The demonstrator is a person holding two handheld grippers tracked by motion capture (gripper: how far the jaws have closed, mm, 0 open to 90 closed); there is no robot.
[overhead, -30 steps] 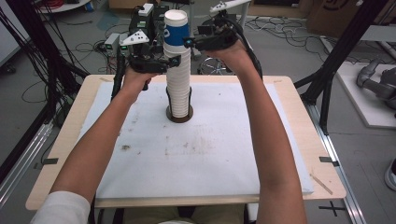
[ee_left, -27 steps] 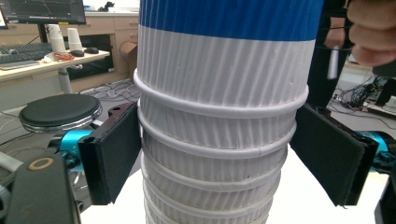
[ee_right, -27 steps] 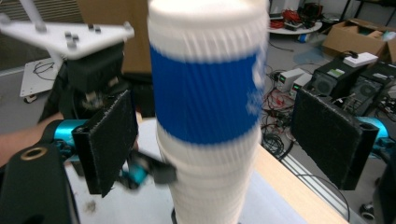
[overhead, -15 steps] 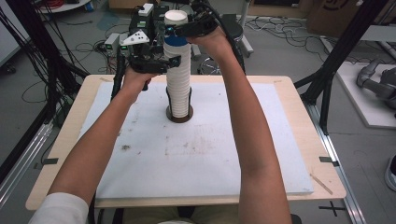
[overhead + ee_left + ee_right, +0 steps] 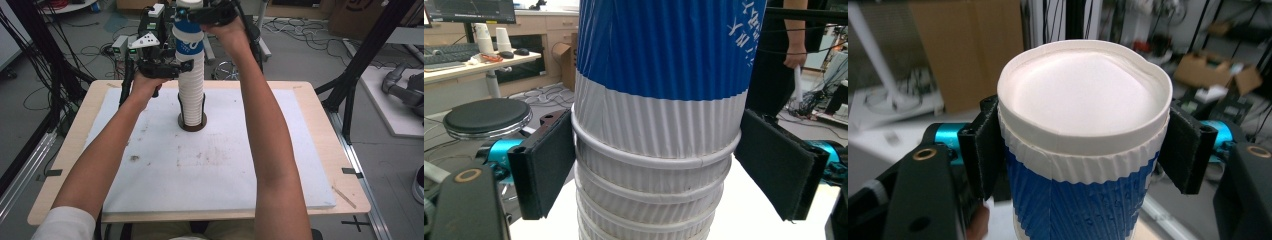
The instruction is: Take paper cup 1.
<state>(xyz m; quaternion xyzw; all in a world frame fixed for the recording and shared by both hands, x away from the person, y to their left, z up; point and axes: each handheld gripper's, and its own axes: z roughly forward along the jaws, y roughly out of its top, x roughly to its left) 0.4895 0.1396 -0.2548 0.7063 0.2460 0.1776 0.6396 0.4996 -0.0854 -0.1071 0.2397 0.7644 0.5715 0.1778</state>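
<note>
A tall stack of white ribbed paper cups (image 5: 192, 95) stands in a dark ring base (image 5: 181, 125) at the far middle of the white mat. My left gripper (image 5: 186, 66) is shut on the stack just under its top, its pads (image 5: 546, 170) pressing a cup rim from both sides (image 5: 659, 170). The top cup is blue and white (image 5: 189, 37) and is partly lifted out of the stack. My right gripper (image 5: 196, 11) has just been closing and is shut on this blue cup (image 5: 1083, 200) just under its rim, pads (image 5: 985, 150) on either side.
The white mat (image 5: 215, 170) covers a wooden table (image 5: 330, 150). Black frame posts and cables stand at the far left and far right. A round stool (image 5: 486, 115) and a person stand beyond the table in the left gripper view.
My right gripper came in from the right, closed on the top blue cup and rose with it. The left gripper kept its hold on the stack.
</note>
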